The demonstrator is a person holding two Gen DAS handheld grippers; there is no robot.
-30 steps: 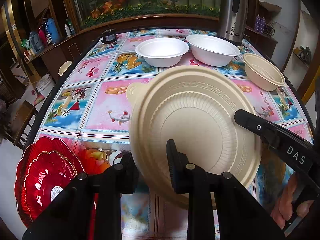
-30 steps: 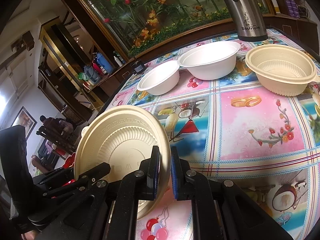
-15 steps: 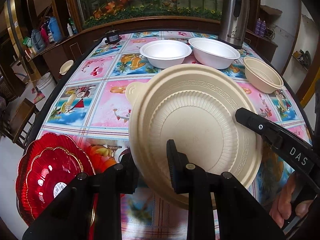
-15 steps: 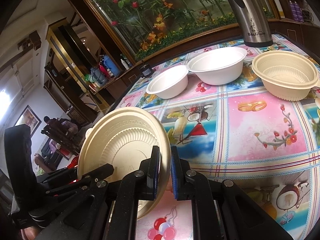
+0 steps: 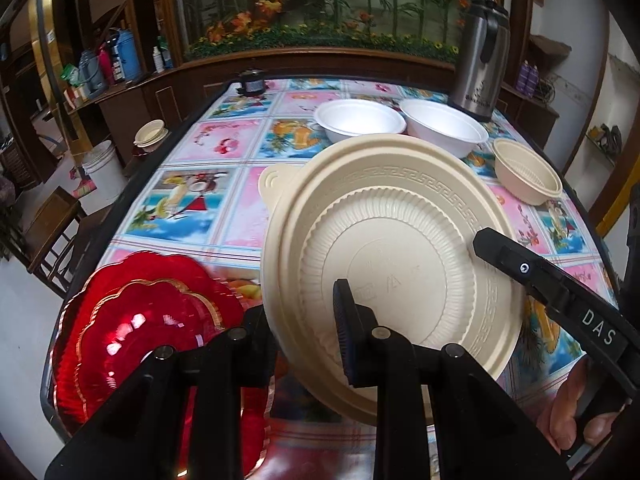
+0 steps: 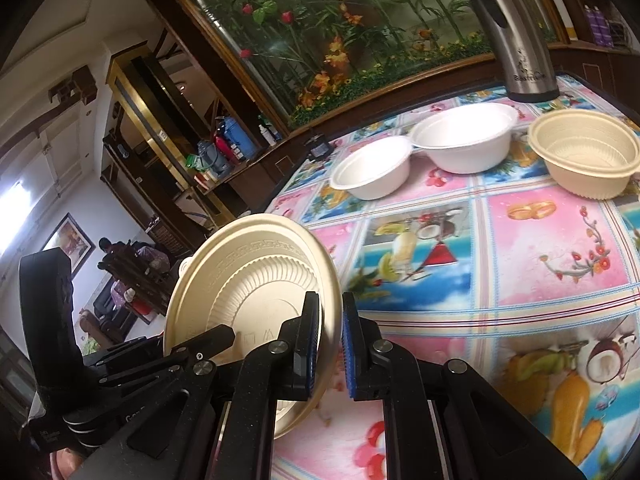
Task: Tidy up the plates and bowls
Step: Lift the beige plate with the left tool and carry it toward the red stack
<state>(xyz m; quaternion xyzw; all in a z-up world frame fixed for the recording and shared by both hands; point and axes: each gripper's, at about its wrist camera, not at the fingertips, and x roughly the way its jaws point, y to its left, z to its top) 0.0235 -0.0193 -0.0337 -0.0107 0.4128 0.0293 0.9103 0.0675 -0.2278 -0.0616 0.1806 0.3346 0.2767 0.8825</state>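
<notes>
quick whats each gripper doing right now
left gripper: closed on the near rim of the cream plate, held tilted above the table.
right gripper: closed on the same plate's rim at its other side.

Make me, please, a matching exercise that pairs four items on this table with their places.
Things:
1. beige lid
2. red plates
3. flask
4. beige bowl

Places:
A. far right corner
B. held tilted between both grippers
C. right side, beside a white bowl
D. near left corner, stacked

Pairs: 1-B, 2-D, 3-A, 4-C
</notes>
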